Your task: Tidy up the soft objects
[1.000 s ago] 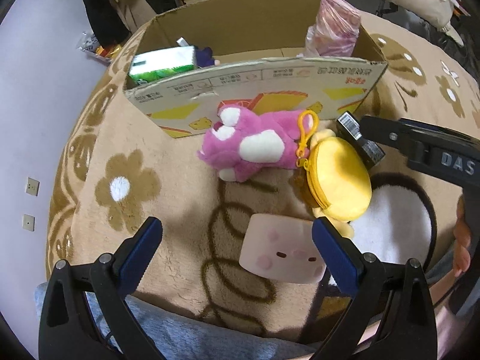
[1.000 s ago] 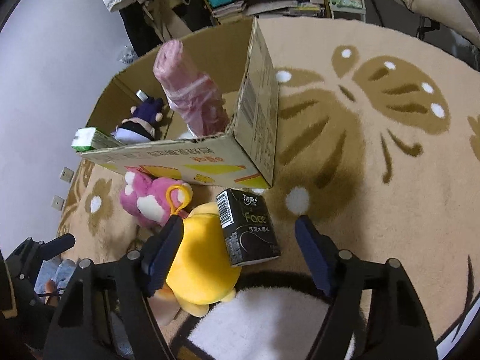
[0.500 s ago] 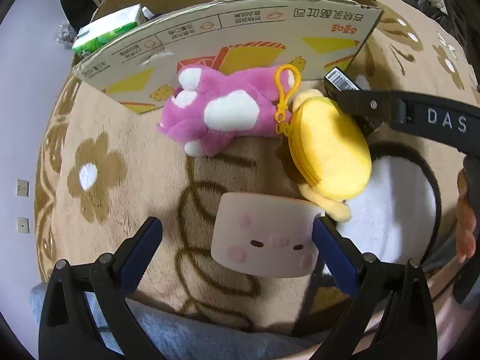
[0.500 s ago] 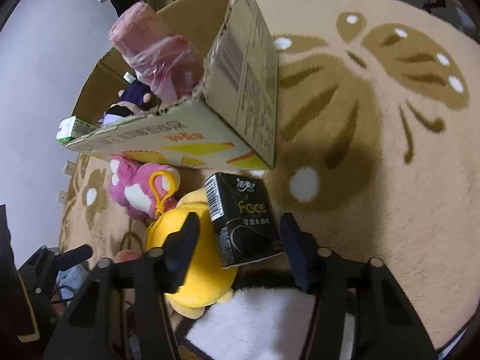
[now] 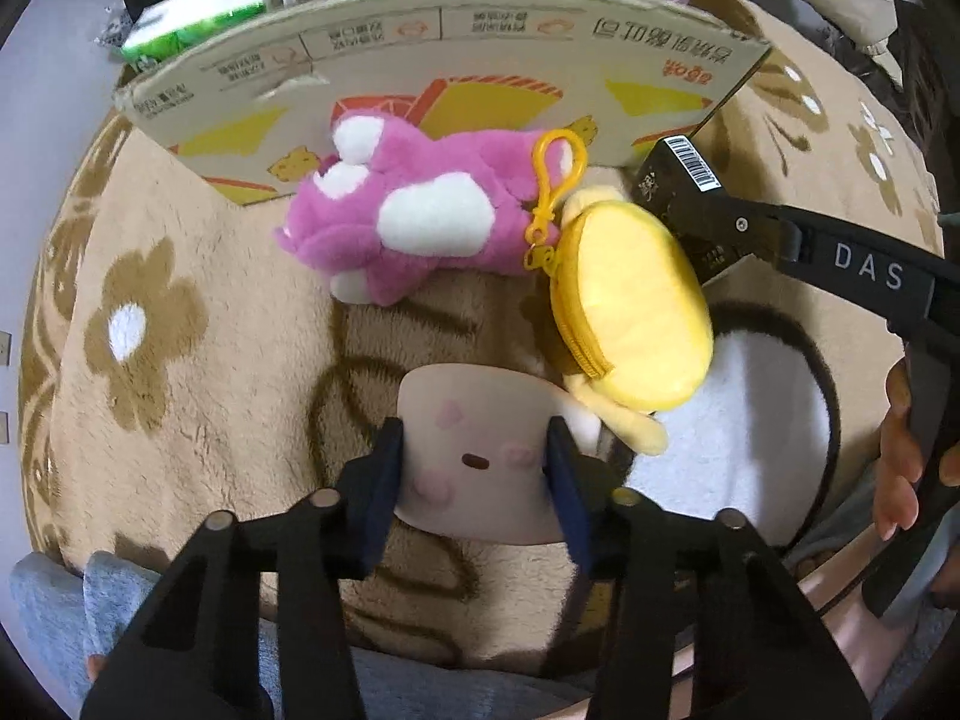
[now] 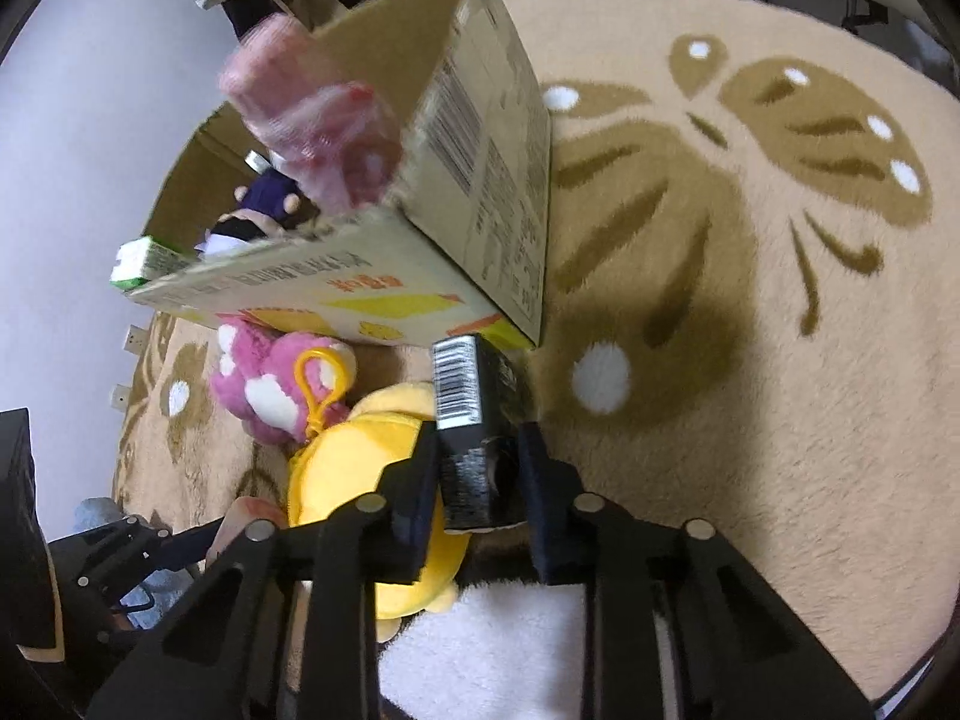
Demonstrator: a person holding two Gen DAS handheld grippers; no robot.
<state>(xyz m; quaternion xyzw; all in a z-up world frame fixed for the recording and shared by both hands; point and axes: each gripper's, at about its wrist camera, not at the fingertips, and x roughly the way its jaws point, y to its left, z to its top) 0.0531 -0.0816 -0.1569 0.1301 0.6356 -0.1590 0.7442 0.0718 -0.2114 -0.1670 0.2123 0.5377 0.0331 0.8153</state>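
Pressing on both sides of the pale squishy toy [image 5: 474, 450], the left gripper [image 5: 474, 468] is nearly closed on it. The right gripper [image 6: 478, 468] clamps the black tissue pack [image 6: 474, 420], beside the yellow plush pouch [image 6: 354, 468].

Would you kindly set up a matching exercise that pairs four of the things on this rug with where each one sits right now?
Things:
1. pale toast squishy
2. black tissue pack
3. pink plush
4. green tissue pack

Places:
A. inside the cardboard box
B. clamped in the right tool
C. lying against the box's front wall
D. clamped in the left tool

Pairs: 1-D, 2-B, 3-C, 4-A
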